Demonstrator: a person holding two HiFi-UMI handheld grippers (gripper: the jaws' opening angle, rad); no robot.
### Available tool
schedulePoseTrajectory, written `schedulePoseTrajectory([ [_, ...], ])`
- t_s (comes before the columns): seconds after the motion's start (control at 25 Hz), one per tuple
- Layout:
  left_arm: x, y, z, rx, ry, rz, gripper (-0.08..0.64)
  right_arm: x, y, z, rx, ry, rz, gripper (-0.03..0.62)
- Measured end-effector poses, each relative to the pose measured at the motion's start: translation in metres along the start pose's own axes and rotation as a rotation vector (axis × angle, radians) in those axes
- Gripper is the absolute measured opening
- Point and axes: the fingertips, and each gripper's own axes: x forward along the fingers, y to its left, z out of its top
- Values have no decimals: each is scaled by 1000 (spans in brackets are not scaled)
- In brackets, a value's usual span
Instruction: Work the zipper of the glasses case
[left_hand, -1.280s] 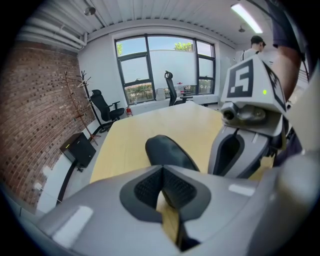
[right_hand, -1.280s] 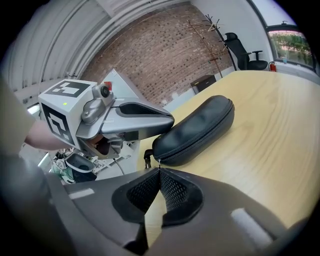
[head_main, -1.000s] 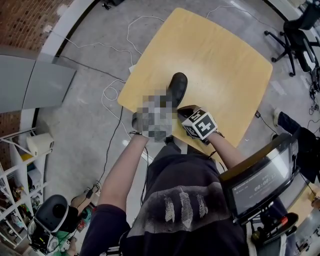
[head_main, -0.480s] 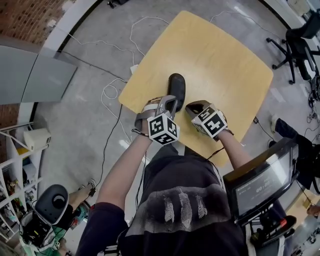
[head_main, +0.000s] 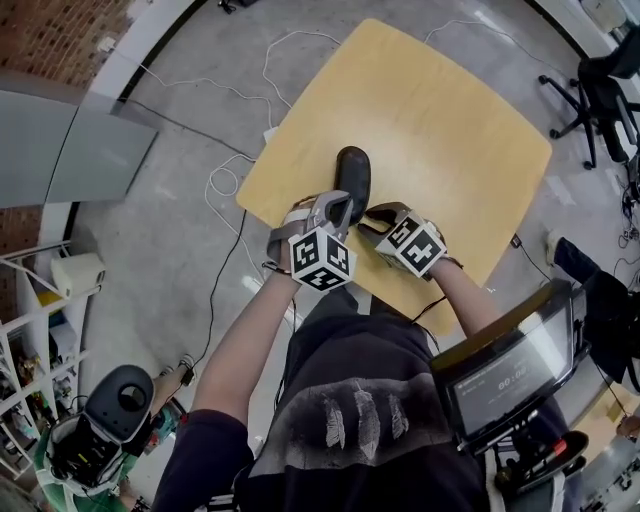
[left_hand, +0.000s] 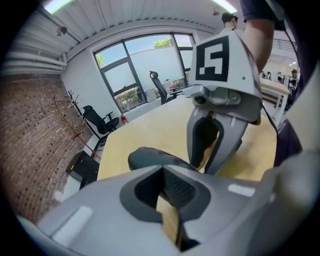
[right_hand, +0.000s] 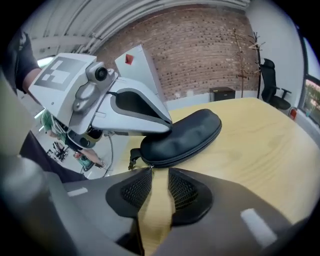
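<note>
A black zip-up glasses case (head_main: 352, 178) lies near the front-left edge of the wooden table (head_main: 450, 130). My left gripper (head_main: 340, 207) is shut, and its tips rest on the near end of the case (right_hand: 182, 134). Nothing shows between its pads (left_hand: 176, 189). My right gripper (head_main: 368, 222) sits just right of it at the same end. Its jaws have just been opening and only bare table shows between them (right_hand: 160, 182). The case's dark zipper pull (right_hand: 133, 158) hangs at the near end, just past the right gripper's tips.
The table edge runs close under both grippers, with the grey floor and loose cables (head_main: 232, 182) below. A black office chair (head_main: 600, 85) stands at the far right. A screen on a stand (head_main: 510, 370) sits beside the person's right arm.
The right gripper's jaws have opened and it has rolled and edged a little left toward the case. The left gripper stays shut on the case's near end.
</note>
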Motion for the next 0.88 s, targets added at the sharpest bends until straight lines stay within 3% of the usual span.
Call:
schedulePoseTrajectory([
  [0.32, -1, 16, -12, -102, 2, 14, -18, 11, 4, 13, 140, -58, 19, 104],
  [0.52, 1, 18, -11, -96, 6, 6, -18, 15, 2, 12, 71, -25, -45, 63],
  [0.6, -1, 18, -12, -96, 7, 8, -18, 16, 7, 14, 24, -17, -57, 6],
  [0.68, -2, 17, -10, -98, 7, 10, -18, 16, 10, 13, -14, -16, -71, 3],
  [0.88, 0, 17, -7, -95, 10, 11, -18, 11, 7, 10, -6, -4, -64, 0],
])
